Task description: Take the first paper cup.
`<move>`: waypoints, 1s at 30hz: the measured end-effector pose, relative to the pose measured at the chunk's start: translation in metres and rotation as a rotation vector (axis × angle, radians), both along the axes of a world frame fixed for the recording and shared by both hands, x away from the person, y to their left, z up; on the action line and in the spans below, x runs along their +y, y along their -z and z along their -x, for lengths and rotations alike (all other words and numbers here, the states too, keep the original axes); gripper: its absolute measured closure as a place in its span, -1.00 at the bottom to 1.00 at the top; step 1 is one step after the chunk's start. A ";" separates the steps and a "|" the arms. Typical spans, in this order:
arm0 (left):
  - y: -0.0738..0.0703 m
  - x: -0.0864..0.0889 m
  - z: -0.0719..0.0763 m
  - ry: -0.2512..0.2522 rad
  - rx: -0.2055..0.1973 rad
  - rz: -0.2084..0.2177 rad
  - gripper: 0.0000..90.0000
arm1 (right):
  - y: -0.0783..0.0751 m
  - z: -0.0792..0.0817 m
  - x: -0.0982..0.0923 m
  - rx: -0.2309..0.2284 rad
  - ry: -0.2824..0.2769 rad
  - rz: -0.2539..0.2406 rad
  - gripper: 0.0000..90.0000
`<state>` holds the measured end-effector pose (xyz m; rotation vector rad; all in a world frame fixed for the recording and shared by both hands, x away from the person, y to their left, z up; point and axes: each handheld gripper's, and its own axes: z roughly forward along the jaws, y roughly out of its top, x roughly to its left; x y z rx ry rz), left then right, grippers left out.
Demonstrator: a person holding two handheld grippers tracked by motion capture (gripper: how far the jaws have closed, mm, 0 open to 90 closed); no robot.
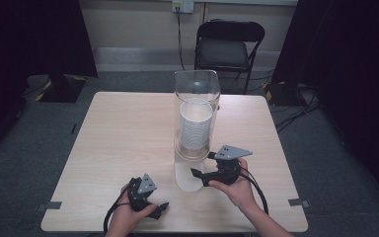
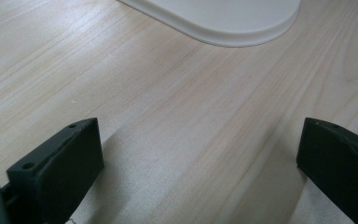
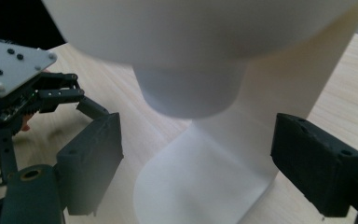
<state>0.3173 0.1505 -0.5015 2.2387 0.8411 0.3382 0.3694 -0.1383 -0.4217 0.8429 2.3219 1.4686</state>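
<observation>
A clear tube [image 1: 197,94] holds a stack of white cups [image 1: 196,126] and stands on a white stand [image 1: 188,178] at the middle of the table. The lowest cup's bottom [image 3: 191,93] pokes out under the tube. My right gripper [image 1: 202,165] is lifted beside the stand, just below the tube's outlet. Its jaws stand apart on either side of that cup bottom, with a gap at each pad [image 3: 95,149]. My left gripper [image 1: 154,200] rests near the front edge, open wide, with bare wood between its jaws [image 2: 200,126]. The stand's rounded foot [image 2: 233,23] lies ahead of it.
The light wooden table [image 1: 128,133] has free surface to the left of the dispenser. The left gripper's grey plate [image 3: 9,70] is close to the right gripper's left jaw. A black folding chair [image 1: 227,47] stands beyond the far edge, and cables lie on the floor.
</observation>
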 end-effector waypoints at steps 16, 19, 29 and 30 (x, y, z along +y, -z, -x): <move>0.000 0.000 0.000 0.000 0.001 0.000 -1.00 | -0.006 -0.011 0.024 -0.063 0.011 -0.081 -0.29; 0.000 0.000 0.000 0.000 0.001 0.000 -1.00 | -0.004 -0.011 0.022 -0.082 0.008 -0.080 -0.24; 0.000 0.000 0.000 0.000 -0.001 0.000 -1.00 | 0.001 -0.011 0.021 -0.111 -0.009 -0.088 -0.21; 0.000 0.000 0.000 0.000 -0.001 0.000 -1.00 | 0.002 -0.010 0.020 -0.121 -0.007 -0.083 -0.21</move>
